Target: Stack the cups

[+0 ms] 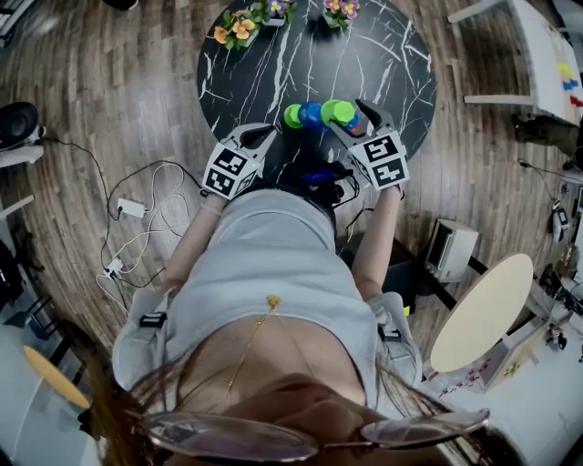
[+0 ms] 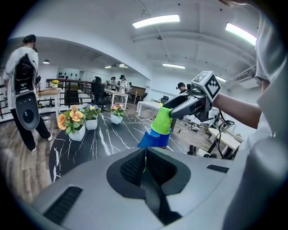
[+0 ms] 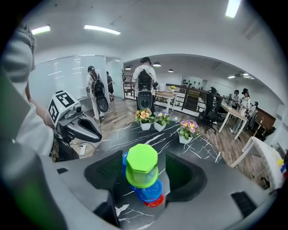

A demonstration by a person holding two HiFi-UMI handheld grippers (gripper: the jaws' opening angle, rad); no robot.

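A stack of upturned cups stands near the front edge of the black marble table (image 1: 383,64): a green cup (image 3: 141,170) on top, a blue cup (image 3: 152,192) under it, a red cup (image 3: 156,201) at the bottom. My right gripper (image 3: 144,176) is open, its jaws either side of the green cup with a gap at each pad. In the head view the stack (image 1: 343,113) lies at the right gripper (image 1: 352,118). Another green cup (image 1: 292,116) and another blue cup (image 1: 311,113) sit just left of it. My left gripper (image 1: 268,136) is shut and empty, short of the cups.
Three small flower pots (image 1: 239,27) stand along the table's far edge. Cables and a power strip (image 1: 130,207) lie on the wooden floor at the left. In the gripper views, people (image 3: 145,85) stand in the room behind, among desks and chairs.
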